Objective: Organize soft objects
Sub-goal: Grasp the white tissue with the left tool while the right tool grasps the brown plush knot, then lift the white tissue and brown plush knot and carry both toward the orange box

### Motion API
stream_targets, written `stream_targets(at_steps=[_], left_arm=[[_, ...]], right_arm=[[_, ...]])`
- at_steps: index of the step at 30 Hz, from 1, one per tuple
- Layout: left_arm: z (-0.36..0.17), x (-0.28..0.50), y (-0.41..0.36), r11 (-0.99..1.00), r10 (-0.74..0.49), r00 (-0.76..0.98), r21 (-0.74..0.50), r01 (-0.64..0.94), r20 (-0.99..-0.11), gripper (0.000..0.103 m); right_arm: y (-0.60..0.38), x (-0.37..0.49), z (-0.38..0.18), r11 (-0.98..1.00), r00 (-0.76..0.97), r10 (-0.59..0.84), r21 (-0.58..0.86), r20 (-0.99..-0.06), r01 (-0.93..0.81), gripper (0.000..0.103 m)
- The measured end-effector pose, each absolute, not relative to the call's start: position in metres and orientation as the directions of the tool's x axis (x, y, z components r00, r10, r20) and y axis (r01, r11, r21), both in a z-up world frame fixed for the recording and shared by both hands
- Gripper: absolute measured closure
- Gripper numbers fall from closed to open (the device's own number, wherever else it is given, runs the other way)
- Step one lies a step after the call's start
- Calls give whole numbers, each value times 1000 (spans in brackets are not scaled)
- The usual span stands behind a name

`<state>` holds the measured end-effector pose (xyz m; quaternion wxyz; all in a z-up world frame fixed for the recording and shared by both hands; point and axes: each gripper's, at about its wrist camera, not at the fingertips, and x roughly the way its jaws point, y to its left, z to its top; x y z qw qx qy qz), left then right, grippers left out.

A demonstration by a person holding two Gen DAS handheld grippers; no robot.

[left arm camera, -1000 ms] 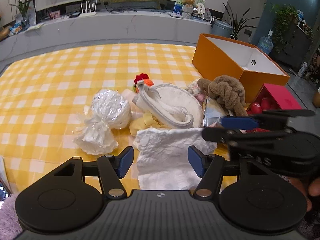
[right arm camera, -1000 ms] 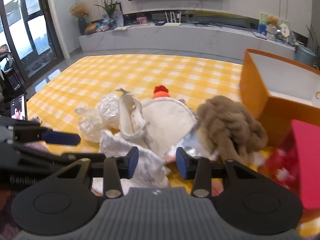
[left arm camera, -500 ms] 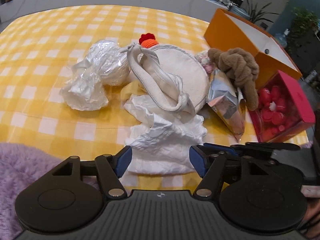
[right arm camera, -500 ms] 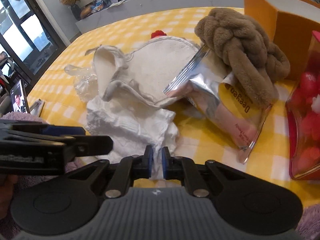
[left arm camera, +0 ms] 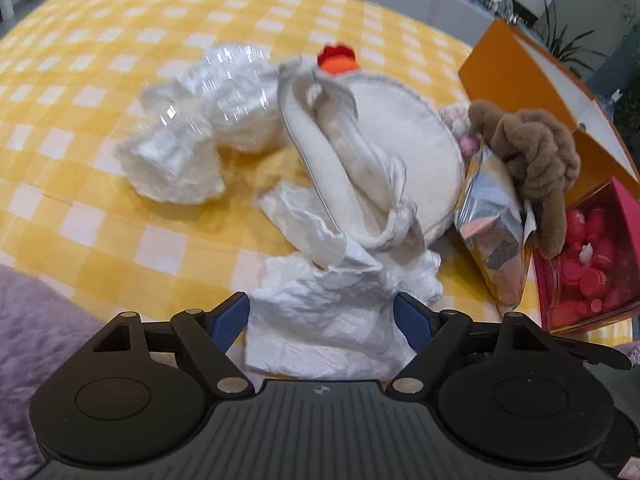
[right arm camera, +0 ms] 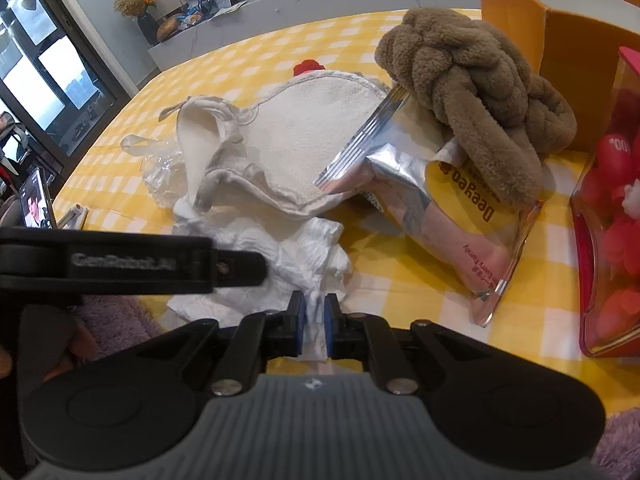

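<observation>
A crumpled white cloth (left arm camera: 320,312) lies at the near edge of a yellow-checked tabletop (left arm camera: 120,80), in front of a cream padded bag (left arm camera: 384,160) that overlaps its far side. The right tongs (right arm camera: 314,322) are pinched narrow on the near right corner of the cloth, a fold of it caught between the blue pads. The left tongs (left arm camera: 322,320) stand wide, their jaws having just been opening, with the cloth's near left part lying between the fingers but not pressed by them.

Beside the bag, toward the right, a silver snack pouch (right arm camera: 420,200) leans under a brown knotted plush (right arm camera: 472,92). Beyond the plush stands an open orange box (right arm camera: 560,40), and a red box of red caps (right arm camera: 612,220) sits next to the pouch. On the bag's other side lies a ball wrapped in clear plastic (left arm camera: 208,120); a small red and orange toy (left arm camera: 336,60) peeks out behind the bag.

The step in hand appears to be taking the cloth by two corners to lift and fold it. To do it well, the left tongs should probably close on a single edge well apart from the right grip, low enough to catch the fabric, and both should then rise together so the cloth slides free without dragging the bag or its strap (left arm camera: 320,152) along.
</observation>
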<state>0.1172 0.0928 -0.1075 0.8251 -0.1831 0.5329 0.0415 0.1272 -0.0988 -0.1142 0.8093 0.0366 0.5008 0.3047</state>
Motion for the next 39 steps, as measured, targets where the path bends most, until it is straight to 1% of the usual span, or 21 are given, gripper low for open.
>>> stream_targets(at_steps=[2,4,5,6,7,8,9,10,14,16,17,18,20,24,27,29,34,36,37,38,39], left_arm=[[-110,120,93,921,-152,419,-283,-270,-895,7],[-111,121,93,917,-154,423,-289,-276,-893,4],[-111,120,92,916,-157,431,-294,-273,-889,4],[-111,118,93,912,-170,445,-311,-268,-879,7],[-111,116,94,903,-191,462,-339,-263,-866,15],[-111,115,94,899,-199,474,-352,-260,-858,20],[-111,114,93,896,-215,487,-369,-246,-847,31],[-111,114,91,897,-233,488,-380,-226,-841,38],[-111,116,78,920,-197,496,-334,-205,-846,39],[-111,116,74,926,-178,516,-320,-200,-838,60],[-111,115,74,924,-180,522,-325,-200,-834,66],[-111,115,75,921,-198,528,-342,-189,-826,76],[-109,112,74,923,-196,540,-341,-181,-818,78],[-98,99,71,935,-188,588,-327,-139,-787,81],[-89,87,74,924,-204,606,-356,-141,-769,81],[-80,77,75,919,-210,625,-370,-137,-752,81],[-50,55,81,930,-157,693,-342,-136,-703,81],[-37,51,85,931,-148,716,-340,-132,-682,81],[-31,50,86,931,-145,729,-341,-127,-669,81],[-25,49,87,932,-141,742,-341,-123,-655,81],[-19,49,88,933,-136,754,-338,-120,-643,81]], right_arm=[[-100,128,-115,811,312,532,369,-787,-454,95],[-100,128,-116,811,313,532,367,-787,-455,95],[-100,128,-117,811,314,531,365,-787,-457,95],[-100,128,-117,811,315,531,362,-787,-460,95],[-99,127,-117,810,317,530,361,-786,-462,95],[-99,127,-117,810,318,531,360,-786,-462,95],[-99,127,-117,810,319,531,360,-785,-462,95],[-98,126,-118,810,319,531,360,-785,-463,95],[-96,124,-118,810,325,525,346,-786,-473,95],[-94,123,-117,810,328,521,336,-788,-480,94],[-93,122,-117,810,329,521,334,-788,-482,94],[-93,122,-117,809,329,521,333,-788,-484,94],[-93,123,-116,808,327,523,336,-787,-485,93],[-98,121,-107,811,342,523,332,-781,-482,85],[-106,117,-93,819,375,516,314,-770,-481,77],[-112,113,-84,827,402,505,296,-764,-478,68],[-124,105,-61,841,474,490,253,-731,-479,66],[-127,105,-51,845,512,484,229,-710,-483,64],[-128,106,-46,848,531,479,213,-699,-485,56],[-130,108,-41,854,551,469,197,-690,-481,44],[-131,112,-37,861,570,459,183,-681,-474,39]])
